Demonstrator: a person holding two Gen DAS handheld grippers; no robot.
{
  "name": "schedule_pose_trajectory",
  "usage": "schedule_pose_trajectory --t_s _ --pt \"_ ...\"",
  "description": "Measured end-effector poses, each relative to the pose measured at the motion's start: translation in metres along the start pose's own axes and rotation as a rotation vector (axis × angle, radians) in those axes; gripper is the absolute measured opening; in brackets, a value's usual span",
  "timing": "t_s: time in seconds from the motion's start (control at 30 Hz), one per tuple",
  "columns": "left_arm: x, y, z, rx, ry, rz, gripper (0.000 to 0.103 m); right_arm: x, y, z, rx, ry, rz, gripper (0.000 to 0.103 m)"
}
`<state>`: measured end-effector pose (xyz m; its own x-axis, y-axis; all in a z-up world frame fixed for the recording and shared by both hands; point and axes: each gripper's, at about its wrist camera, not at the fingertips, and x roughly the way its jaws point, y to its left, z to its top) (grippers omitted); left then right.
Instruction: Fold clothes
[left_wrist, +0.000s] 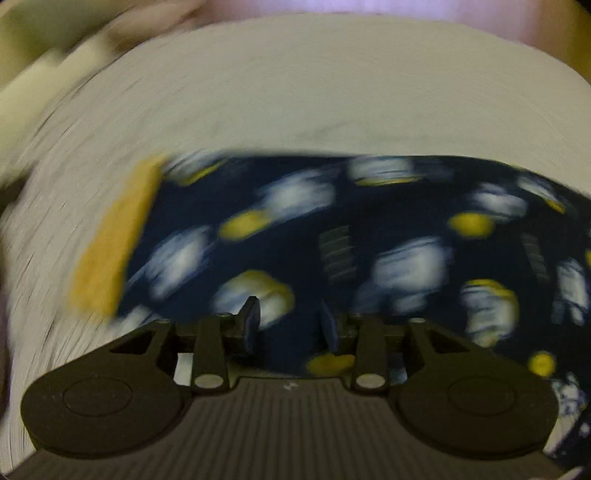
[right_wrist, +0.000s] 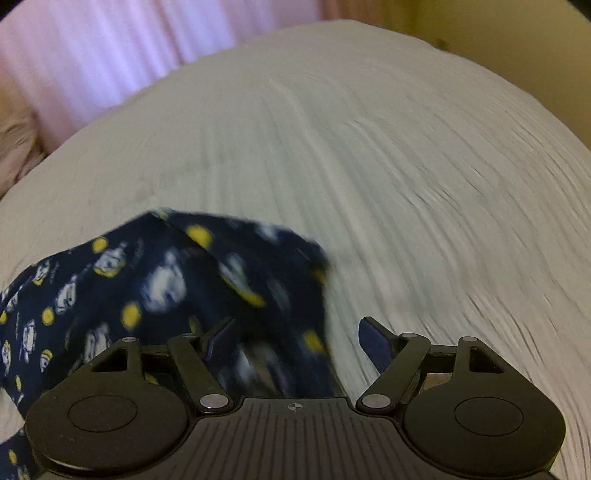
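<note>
Printed navy cloth garment (left_wrist: 369, 229); white ribbed matt bedspread (right_wrist: 406, 166); matt black plastic gripper (right_wrist: 297, 339).

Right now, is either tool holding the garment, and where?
Neither. The left tool and right tool both stand open over the navy printed garment, fingers apart with no fabric pinched.

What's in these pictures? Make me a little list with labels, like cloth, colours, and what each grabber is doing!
cloth: navy garment with white and yellow prints
trim: yellow band along one edge of the garment
surface: pale ribbed bedcover, the garment lies on it
background: pink curtain behind the bed
left gripper: open, fingers apart over the garment, holding nothing
right gripper: open wide, over the garment's bunched end
picture quality: both views blurred, fine print details cannot be told
</note>
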<state>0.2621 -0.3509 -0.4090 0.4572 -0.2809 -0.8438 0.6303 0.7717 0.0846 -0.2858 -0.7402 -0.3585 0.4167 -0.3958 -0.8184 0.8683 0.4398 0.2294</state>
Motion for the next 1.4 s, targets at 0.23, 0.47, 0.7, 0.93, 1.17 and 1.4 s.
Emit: schedule_pose_trajectory --t_s 0.23,0.47,0.7,0.93,1.17,1.4 --pt "0.025 0.111 0.000 -0.498 0.008 0.083 0.050 -0.045 -0.009 -0.028 0.140 -0.020 -0.105 0.076" --pt "0.080 0.144 0.028 -0.541 0.021 0.029 0.013 -0.063 0.024 -0.051 0.164 -0.044 -0.159 0.076" --pt "0.046 0.139 0.064 -0.144 -0.288 0.058 0.012 -0.094 0.042 -0.082 0.190 -0.058 -0.210 0.076" --pt "0.070 0.153 0.027 -0.046 -0.059 0.269 0.012 -0.115 0.030 -0.124 0.253 -0.038 -0.265 0.076" --pt "-0.049 0.152 -0.061 -0.266 -0.073 0.056 0.012 -0.154 -0.040 -0.166 0.480 -0.067 -0.212 0.076" --pt "-0.143 0.116 -0.176 -0.385 0.019 -0.028 0.013 -0.165 -0.112 -0.219 0.758 -0.076 0.046 0.076"
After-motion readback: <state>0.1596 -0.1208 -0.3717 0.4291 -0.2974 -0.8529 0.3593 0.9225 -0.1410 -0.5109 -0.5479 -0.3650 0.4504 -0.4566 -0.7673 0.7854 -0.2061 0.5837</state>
